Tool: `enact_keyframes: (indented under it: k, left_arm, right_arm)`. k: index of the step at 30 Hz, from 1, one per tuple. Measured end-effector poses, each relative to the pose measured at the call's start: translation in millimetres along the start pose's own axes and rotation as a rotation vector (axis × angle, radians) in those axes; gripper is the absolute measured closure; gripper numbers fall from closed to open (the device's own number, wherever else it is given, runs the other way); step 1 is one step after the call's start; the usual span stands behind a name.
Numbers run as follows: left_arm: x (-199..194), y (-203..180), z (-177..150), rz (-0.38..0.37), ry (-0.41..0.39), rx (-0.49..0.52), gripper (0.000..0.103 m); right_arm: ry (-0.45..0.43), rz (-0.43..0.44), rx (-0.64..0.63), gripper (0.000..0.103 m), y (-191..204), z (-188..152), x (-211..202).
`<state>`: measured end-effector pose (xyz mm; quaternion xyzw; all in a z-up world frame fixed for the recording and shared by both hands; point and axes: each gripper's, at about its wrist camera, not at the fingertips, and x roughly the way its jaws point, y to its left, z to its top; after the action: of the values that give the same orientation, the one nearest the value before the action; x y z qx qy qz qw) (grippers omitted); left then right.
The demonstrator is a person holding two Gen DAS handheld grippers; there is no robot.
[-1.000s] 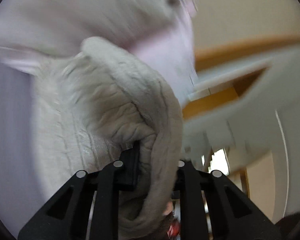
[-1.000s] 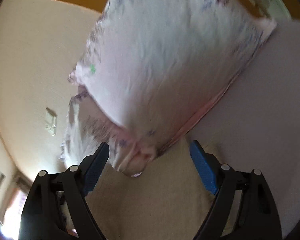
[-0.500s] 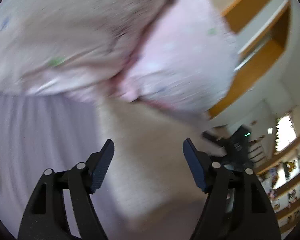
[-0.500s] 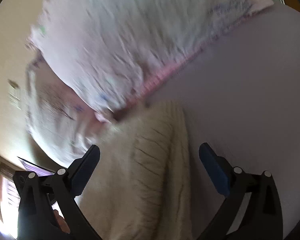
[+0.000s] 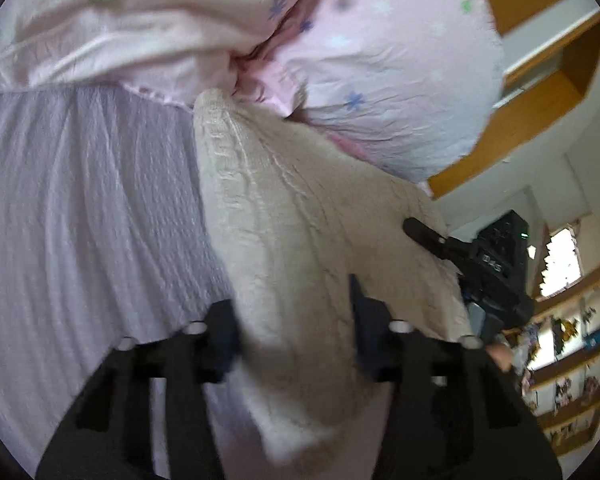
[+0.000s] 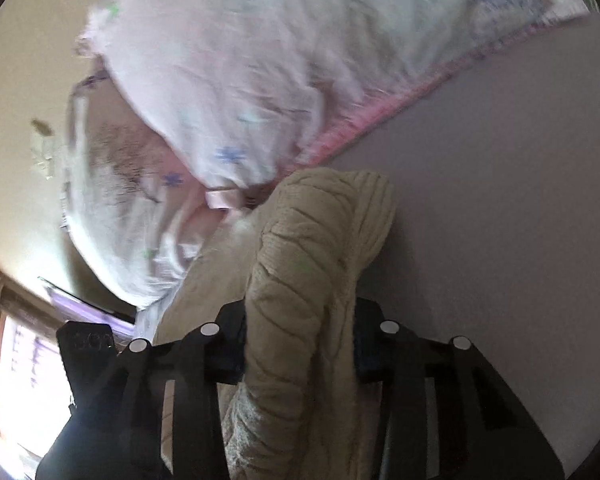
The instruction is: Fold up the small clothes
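Both my tools grip cream knit sweater (image 6: 312,240): right tool (image 6: 300,344) bunched on thick fold, left tool (image 5: 296,328) seemingly pinching edge (blurred). Soft, floppy; hold hems.

Your left gripper (image 5: 294,326): black skeletal frame with triangular cut-outs, dark blue pads on the jaws, round silver screw heads along each finger. Your right gripper (image 6: 300,338): the same black lattice build, silver screw heads, dark blue pads. Both are blurred near the frame's lower edge.
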<state>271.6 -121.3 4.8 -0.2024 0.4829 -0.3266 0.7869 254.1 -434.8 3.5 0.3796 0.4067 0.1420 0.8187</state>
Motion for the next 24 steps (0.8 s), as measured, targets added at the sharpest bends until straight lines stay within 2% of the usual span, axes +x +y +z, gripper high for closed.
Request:
enact_keyframes:
  k: [2, 4, 7, 9, 10, 11, 13, 14, 16, 17, 18, 19, 20, 21, 24]
  left_arm:
    - [-23.4, 2.1, -3.8, -0.013, -0.009, 0.033, 0.064]
    - [-56.3, 3.6, -18.1, 0.042, -0.054, 0.094, 0.064]
    - [-93.5, 16.6, -37.0, 0.138, -0.096, 0.144, 0.062]
    - [-106.4, 25.1, -46.8, 0.231, -0.100, 0.166, 0.057]
    - [-109.8, 27.7, -50.0, 0.262, -0.109, 0.163, 0.054]
    - [-114.2, 26.8, -53.1, 0.287, -0.130, 0.163, 0.052]
    - [-132.4, 16.0, -62.8, 0.367, -0.229, 0.225, 0.049]
    - [-135.7, 5.7, -65.4, 0.387, -0.264, 0.264, 0.043]
    - [-136.4, -17.3, -72.9, 0.367, -0.311, 0.335, 0.037]
    - [-134.1, -25.3, -75.9, 0.347, -0.313, 0.359, 0.034]
    - [-128.1, -33.8, -78.2, 0.329, -0.300, 0.386, 0.032]
    - [-120.8, -39.3, -80.6, 0.322, -0.279, 0.410, 0.031]
    - [-115.6, -41.7, -82.3, 0.321, -0.266, 0.422, 0.031]
    - [-106.6, -42.1, -83.2, 0.322, -0.246, 0.428, 0.031]
    - [-89.9, -39.7, -83.3, 0.308, -0.195, 0.405, 0.032]
  right_arm:
    - [0.020, 0.079, -0.029, 0.067, 13.2, -6.1, 2.7]
    - [0.086, 0.130, -0.086, 0.068, 35.9, -19.2, 17.7]
    - [0.177, 0.091, -0.220, 0.066, 75.0, -43.8, 48.9]
    - [0.211, 0.012, -0.297, 0.049, 91.4, -53.0, 60.9]
    - [0.203, -0.028, -0.309, 0.043, 93.2, -53.4, 59.3]
    - [0.155, -0.068, -0.302, 0.037, 91.4, -51.3, 48.7]
    - [0.069, -0.063, -0.274, 0.035, 87.7, -47.7, 27.9]
    - [0.030, -0.043, -0.258, 0.035, 86.3, -45.3, 15.3]
    - [0.032, -0.034, -0.278, 0.035, 89.8, -46.8, 8.8]
    - [0.056, -0.045, -0.304, 0.038, 94.3, -51.3, 13.4]
    - [0.103, -0.068, -0.355, 0.069, 102.4, -56.9, 26.1]
    - [0.135, -0.100, -0.408, 0.090, 113.7, -64.0, 40.1]
    - [0.131, -0.157, -0.468, 0.091, 122.8, -66.8, 47.8]
    - [0.072, -0.219, -0.545, 0.091, 135.2, -65.5, 50.0]
    - [-0.055, -0.337, -0.616, 0.092, 147.0, -46.6, 51.5]
